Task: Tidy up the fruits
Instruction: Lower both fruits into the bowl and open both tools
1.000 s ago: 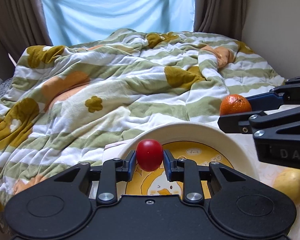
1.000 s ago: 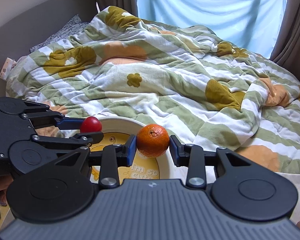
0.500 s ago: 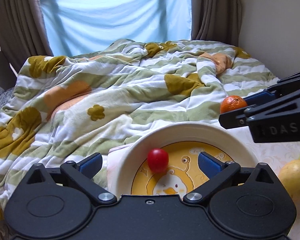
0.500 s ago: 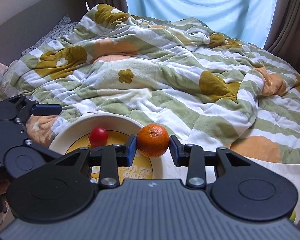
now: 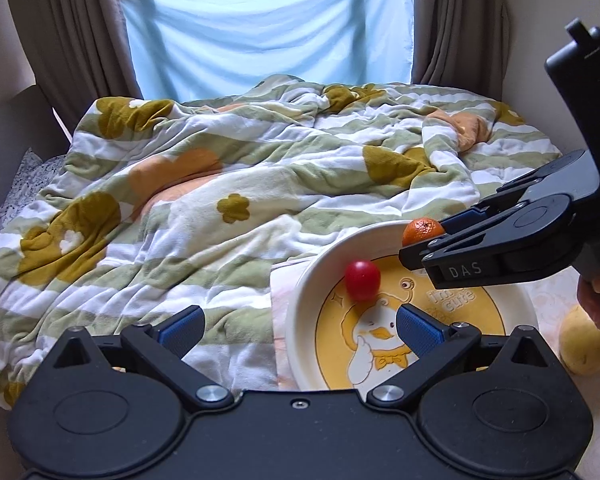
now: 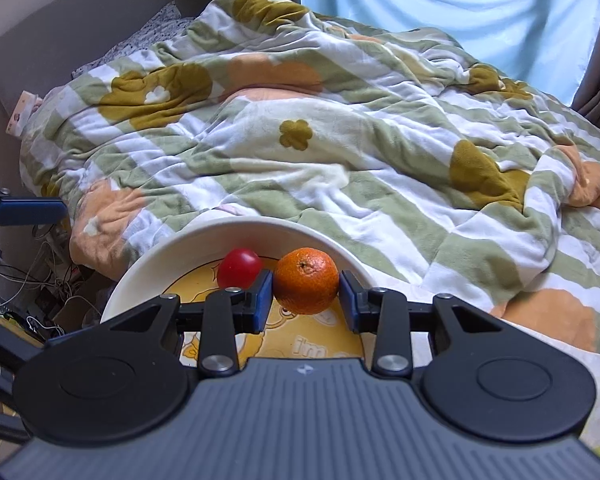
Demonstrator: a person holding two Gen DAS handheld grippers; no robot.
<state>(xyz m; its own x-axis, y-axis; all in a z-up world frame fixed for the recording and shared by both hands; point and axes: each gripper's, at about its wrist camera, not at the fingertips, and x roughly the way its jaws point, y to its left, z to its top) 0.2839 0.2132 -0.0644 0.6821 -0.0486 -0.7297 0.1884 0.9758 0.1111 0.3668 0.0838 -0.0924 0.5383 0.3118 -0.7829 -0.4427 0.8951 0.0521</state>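
Observation:
A white plate with a yellow duck picture stands at the bed's near edge; its rim also shows in the right wrist view. A small red tomato lies in it, also in the right wrist view. My left gripper is open and empty, drawn back to the plate's near left. My right gripper is shut on an orange mandarin and holds it over the plate's far side, beside the tomato. The mandarin also shows in the left wrist view.
A rumpled green-striped blanket covers the bed behind the plate. A yellow fruit lies on the surface right of the plate. Cables and clutter lie on the floor to the left. Curtains hang behind.
My left gripper opened and let the tomato fall into the plate, then drew back and left. My right gripper moved with the mandarin over the plate, lower and nearer the tomato.

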